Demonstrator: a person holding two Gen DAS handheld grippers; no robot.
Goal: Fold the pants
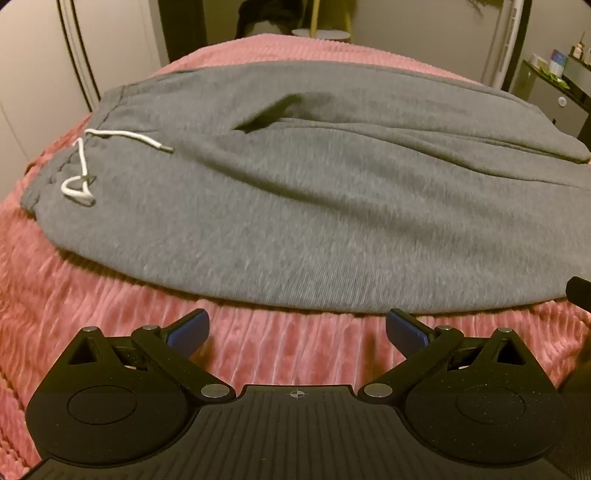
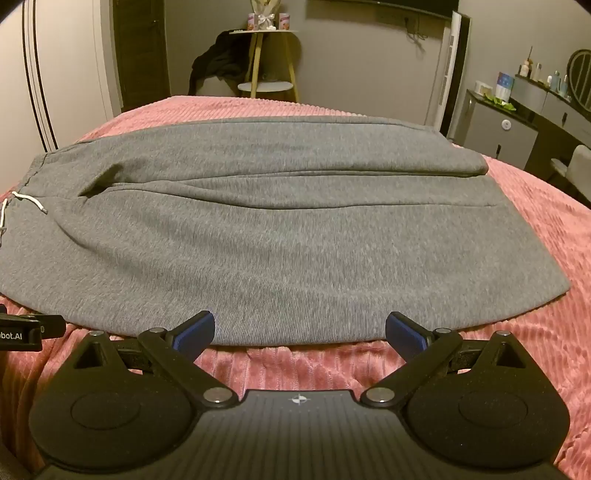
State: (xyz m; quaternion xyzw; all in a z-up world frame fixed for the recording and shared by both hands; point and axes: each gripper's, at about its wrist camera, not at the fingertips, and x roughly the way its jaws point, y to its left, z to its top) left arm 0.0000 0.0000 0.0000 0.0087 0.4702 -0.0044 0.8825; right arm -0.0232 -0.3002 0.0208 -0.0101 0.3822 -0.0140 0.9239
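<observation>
Both grippers poised at near hem, nothing gripped

Grey pants (image 2: 280, 236) spread mid-frame on pink blanket (image 2: 535, 332); left gripper (image 1: 295, 328) and right gripper (image 2: 300, 330) gape wide, probably lined up to pinch the edge

Pink ribbed blanket (image 2: 517, 229) is covering the bed, filling the lower part of both views. Beyond the blanket's far edge, a small round side table (image 2: 266, 86) with yellow wooden legs is standing against the grey wall; small pink-labelled containers (image 2: 284, 20) are sitting on its upper shelf. Dark clothing (image 2: 216, 61) is hanging just left of that table. Left of the blanket, a pale wardrobe door (image 1: 110, 48) with dark vertical trim is showing. Right of the blanket, a grey cabinet (image 2: 498, 133) is standing, with bottles (image 2: 554, 79) and green leaves (image 2: 498, 100) lying on top. A tall white unit (image 2: 448, 70) is standing between side table and cabinet.
</observation>
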